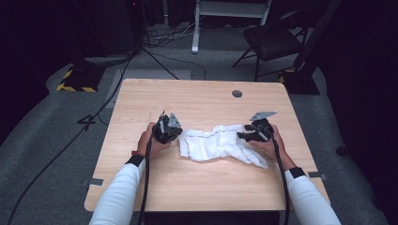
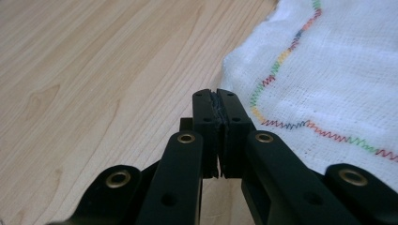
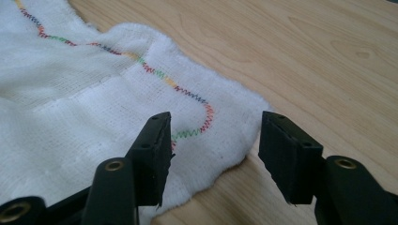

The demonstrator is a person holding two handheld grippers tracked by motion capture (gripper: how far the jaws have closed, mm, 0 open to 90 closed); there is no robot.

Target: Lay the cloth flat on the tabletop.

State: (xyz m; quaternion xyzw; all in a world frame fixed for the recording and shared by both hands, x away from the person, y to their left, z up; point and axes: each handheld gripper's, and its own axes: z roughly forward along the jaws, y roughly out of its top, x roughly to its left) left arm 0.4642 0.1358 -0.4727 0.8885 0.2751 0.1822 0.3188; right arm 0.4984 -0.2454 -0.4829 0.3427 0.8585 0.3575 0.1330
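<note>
A light wooden table (image 1: 197, 183) stands on grey carpet in a dark room. The left gripper (image 1: 168, 127), jaws pressed together on nothing, sits beside the white cloth (image 1: 218, 143) lying mid-table. The right gripper (image 1: 251, 136) hovers with jaws apart over the cloth's corner. A black chair (image 1: 272, 40) stands behind.

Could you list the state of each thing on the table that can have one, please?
White cloth: crumpled, lying loose on the table, partly spread.
Left gripper: jaws shut, nothing between them, just beside the cloth's edge.
Right gripper: jaws open, standing over a corner of the cloth, not pressing on it.
</note>
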